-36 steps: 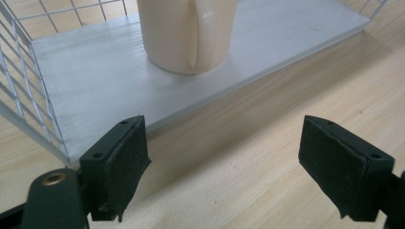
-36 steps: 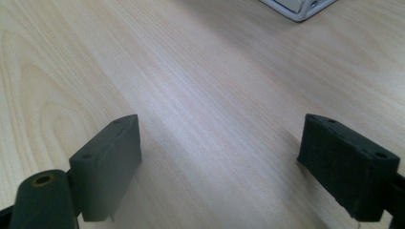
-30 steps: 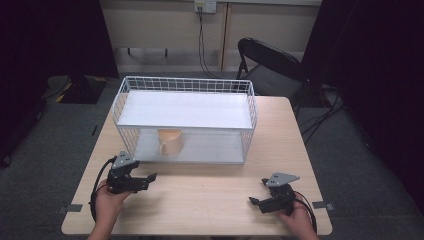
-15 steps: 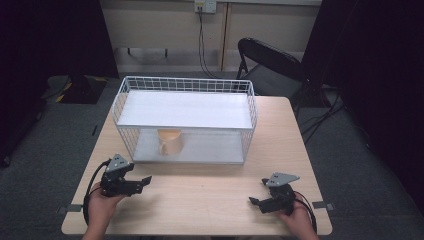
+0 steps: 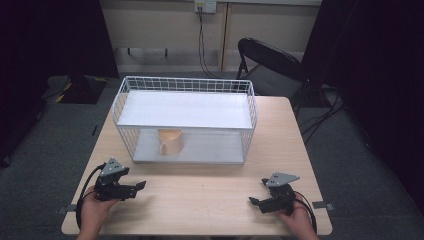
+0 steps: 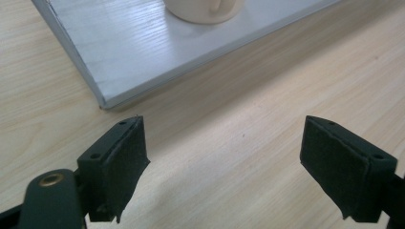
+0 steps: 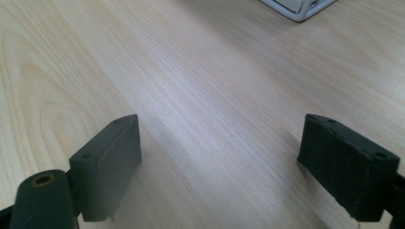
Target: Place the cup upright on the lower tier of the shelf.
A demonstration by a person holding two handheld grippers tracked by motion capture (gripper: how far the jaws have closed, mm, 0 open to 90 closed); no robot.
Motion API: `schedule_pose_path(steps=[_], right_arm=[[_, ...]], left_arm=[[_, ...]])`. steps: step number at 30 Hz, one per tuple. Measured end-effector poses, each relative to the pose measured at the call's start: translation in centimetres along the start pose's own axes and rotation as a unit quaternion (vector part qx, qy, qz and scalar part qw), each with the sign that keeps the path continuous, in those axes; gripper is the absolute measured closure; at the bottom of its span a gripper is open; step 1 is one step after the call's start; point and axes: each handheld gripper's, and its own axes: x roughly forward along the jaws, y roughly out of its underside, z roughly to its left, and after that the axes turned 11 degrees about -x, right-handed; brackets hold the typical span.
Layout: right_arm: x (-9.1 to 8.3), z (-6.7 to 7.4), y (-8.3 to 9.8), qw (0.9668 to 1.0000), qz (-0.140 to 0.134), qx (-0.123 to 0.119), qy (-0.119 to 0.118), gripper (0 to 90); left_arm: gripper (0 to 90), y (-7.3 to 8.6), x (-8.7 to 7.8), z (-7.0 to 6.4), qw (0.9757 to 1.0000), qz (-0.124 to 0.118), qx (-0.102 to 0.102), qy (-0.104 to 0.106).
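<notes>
Left gripper [image 6: 224, 157] seen along its own two black jaws, which rise from the bottom edge and stand wide apart with nothing between them. Beneath them lies the light wooden table [image 6: 267, 95]. Beyond — at the top of the view — a white board [image 6: 143, 43] rests flat on the table, one corner nearest the left-hand jaw. On it stands a cream mug [image 6: 203, 9] — only its base and part of its handle are visible.

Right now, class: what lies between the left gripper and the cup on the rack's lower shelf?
Bare wooden table, then the white shelf edge; no wire crosses the rack's open front. The high view shows left gripper and cup apart.
</notes>
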Motion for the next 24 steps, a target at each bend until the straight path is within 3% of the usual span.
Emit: schedule_pose_path(steps=[24], right_arm=[[0.0,0.0,0.0,1.0,0.0,0.0,0.0,13.6]], left_arm=[[15.9,2.3,-0.2,1.3,0.9996,0.025,0.012,-0.007]])
